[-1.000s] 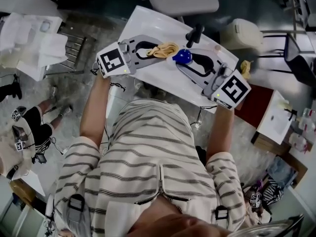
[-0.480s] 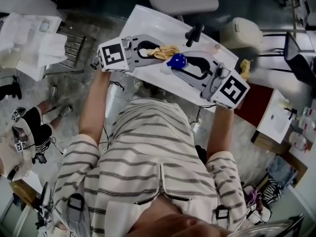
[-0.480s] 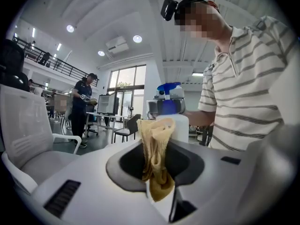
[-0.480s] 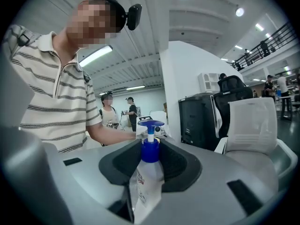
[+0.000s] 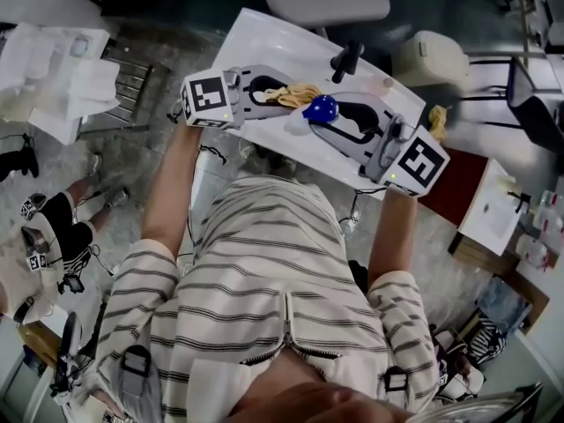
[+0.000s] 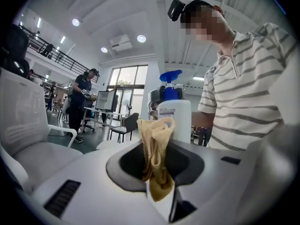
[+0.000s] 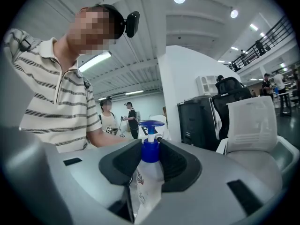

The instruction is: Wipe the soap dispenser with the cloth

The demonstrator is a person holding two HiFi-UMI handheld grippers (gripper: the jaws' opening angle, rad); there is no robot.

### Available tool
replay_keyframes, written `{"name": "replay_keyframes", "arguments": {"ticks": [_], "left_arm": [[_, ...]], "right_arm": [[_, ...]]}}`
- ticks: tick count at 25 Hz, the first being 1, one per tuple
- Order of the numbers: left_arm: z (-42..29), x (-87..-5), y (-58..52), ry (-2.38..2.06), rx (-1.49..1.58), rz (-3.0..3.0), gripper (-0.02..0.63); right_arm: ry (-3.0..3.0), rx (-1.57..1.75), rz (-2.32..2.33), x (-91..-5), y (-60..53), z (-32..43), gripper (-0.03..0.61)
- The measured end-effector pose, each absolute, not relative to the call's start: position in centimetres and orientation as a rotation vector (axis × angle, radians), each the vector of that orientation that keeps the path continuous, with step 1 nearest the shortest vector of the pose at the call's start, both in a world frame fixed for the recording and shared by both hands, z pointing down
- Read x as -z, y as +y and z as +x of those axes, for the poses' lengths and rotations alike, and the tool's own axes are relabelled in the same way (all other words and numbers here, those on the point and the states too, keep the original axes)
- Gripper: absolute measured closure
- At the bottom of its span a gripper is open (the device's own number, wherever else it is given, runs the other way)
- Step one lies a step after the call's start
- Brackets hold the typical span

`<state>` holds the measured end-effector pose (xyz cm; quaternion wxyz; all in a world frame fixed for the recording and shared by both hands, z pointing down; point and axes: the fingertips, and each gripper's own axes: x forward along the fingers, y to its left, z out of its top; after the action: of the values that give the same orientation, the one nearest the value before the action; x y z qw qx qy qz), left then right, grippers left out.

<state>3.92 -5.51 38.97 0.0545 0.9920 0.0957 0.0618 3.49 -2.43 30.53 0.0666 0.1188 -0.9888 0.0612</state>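
Left tool (image 5: 282, 91) edged nearer soap dispenser (image 5: 321, 107), pinching cloth (image 5: 300, 92), right tool (image 7: 150, 156) gripping it

From the head we look steeply down; both gripper views face inward, apparently close, sharing the dispenser (image 6: 174, 114) mid-frame.

Hand-held gripper (image 6: 157, 172) clamping yellow cloth (image 6: 157, 158), soap dispenser (image 6: 174, 116) behind

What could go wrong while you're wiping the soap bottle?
The soap dispenser looks smooth and is only pinched by the right hand-held gripper, so a hard push could twist it loose. The cloth is bunched in the left hand-held gripper and might pull out. Bumping the blue pump could squirt soap.
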Motion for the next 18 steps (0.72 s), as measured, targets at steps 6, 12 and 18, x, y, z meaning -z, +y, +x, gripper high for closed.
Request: {"name": "replay_keyframes", "arguments": {"ticks": [6, 12, 18], "left_arm": [[3.3, -39.9, -5.4, 0.276, -0.222, 3.004, 0.522], [3.0, -40.2, -5.4, 0.245, -0.239, 3.004, 0.522], [2.3, -40.8, -5.7, 0.166, -0.241, 2.991, 0.522]], "right_arm": [[-3.012, -0.214, 0.397, -30.1, -2.7, 4.0, 0.454], [-3.016, -0.234, 0.42, -30.3, -2.9, 4.7, 0.454], [-3.007, -0.242, 0.492, -30.5, -3.7, 5.4, 0.454]]}}
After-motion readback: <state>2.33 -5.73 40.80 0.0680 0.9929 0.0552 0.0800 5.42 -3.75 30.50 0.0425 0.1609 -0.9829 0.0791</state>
